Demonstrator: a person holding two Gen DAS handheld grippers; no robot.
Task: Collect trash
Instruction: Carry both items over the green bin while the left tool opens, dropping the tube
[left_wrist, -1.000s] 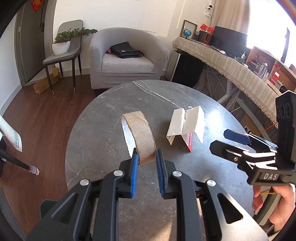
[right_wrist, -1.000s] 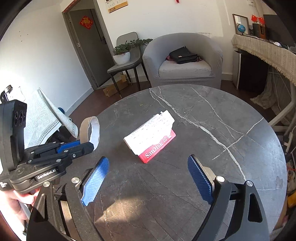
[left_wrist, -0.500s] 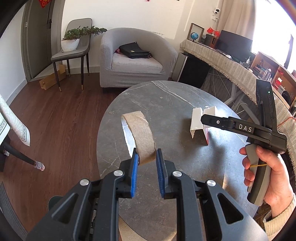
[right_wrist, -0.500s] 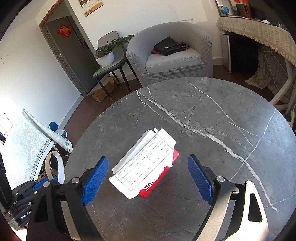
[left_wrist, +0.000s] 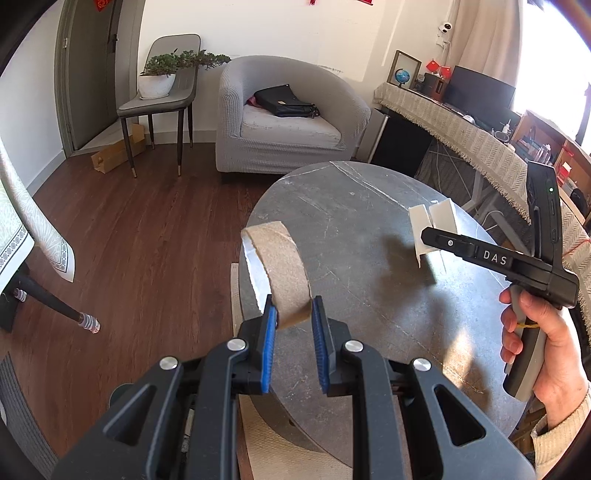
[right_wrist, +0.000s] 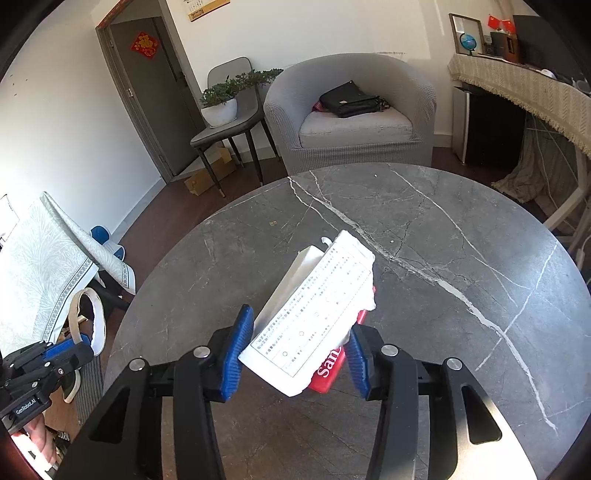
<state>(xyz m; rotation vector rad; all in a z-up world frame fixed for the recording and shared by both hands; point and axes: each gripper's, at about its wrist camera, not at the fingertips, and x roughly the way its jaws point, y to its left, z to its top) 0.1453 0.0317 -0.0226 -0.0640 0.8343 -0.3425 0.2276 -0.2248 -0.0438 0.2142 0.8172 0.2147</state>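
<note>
Closing on the torn white-and-red package (right_wrist: 317, 317), the right gripper (right_wrist: 295, 354) has just brought its jaws in; the pads sit at its sides on the bench (right_wrist: 443, 236). Left gripper (left_wrist: 293, 328) stays clamped on the cardboard ring (left_wrist: 277, 266), off the bench edge. Next, probably: confirm grip, lift clear.

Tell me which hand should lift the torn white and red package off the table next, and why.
Right. The right gripper already straddles the white and red package on the marble table; its jaws have just been closing and its pads look pressed against it. The left gripper is occupied, clamped on a cardboard strip beyond the table's edge.
</note>
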